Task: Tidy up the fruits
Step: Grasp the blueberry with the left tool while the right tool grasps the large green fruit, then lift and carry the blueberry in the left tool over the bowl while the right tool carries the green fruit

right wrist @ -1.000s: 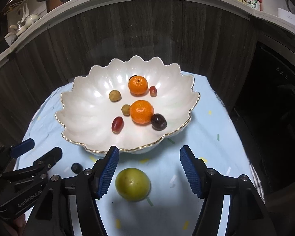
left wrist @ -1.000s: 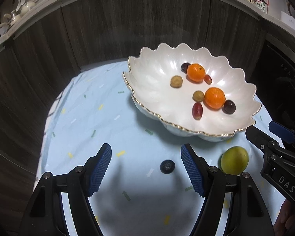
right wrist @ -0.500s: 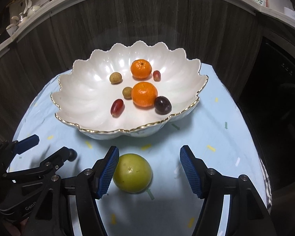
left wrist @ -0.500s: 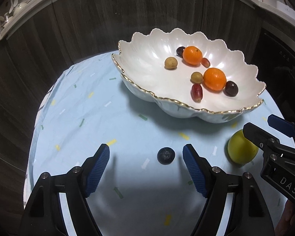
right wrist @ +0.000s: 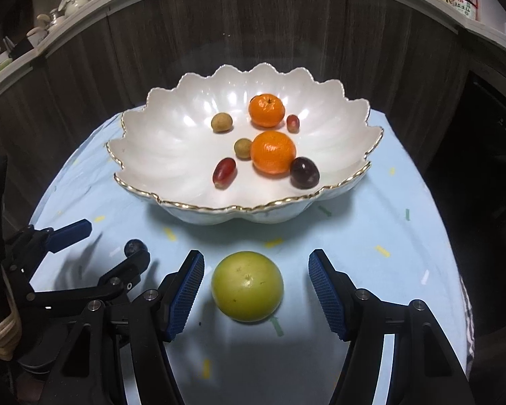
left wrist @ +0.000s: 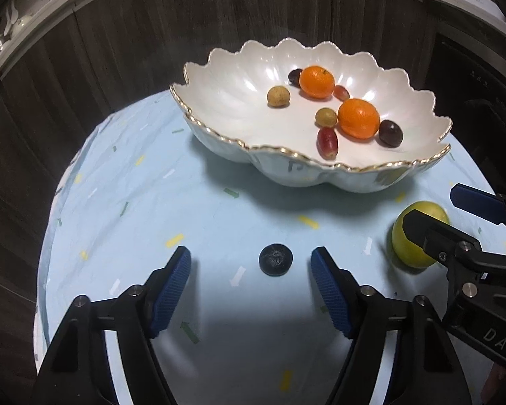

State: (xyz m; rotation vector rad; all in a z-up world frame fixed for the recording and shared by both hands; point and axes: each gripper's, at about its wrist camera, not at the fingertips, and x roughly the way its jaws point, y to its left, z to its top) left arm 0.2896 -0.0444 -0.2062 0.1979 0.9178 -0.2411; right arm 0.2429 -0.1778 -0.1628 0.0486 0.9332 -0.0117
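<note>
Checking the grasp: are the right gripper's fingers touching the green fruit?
Apart. The right wrist view shows tablecloth between the green fruit and both fingers of the open right gripper.

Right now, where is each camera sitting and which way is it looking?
Left wrist: sits on the left gripper, looks forward along its open jaws at the blueberry and the bowl; the right gripper shows at its right edge.
Right wrist: sits on the right gripper, looks forward at the green fruit between its open jaws; the left gripper shows at its left.
Shared: bowl, blueberry, green fruit, blue tablecloth.
</note>
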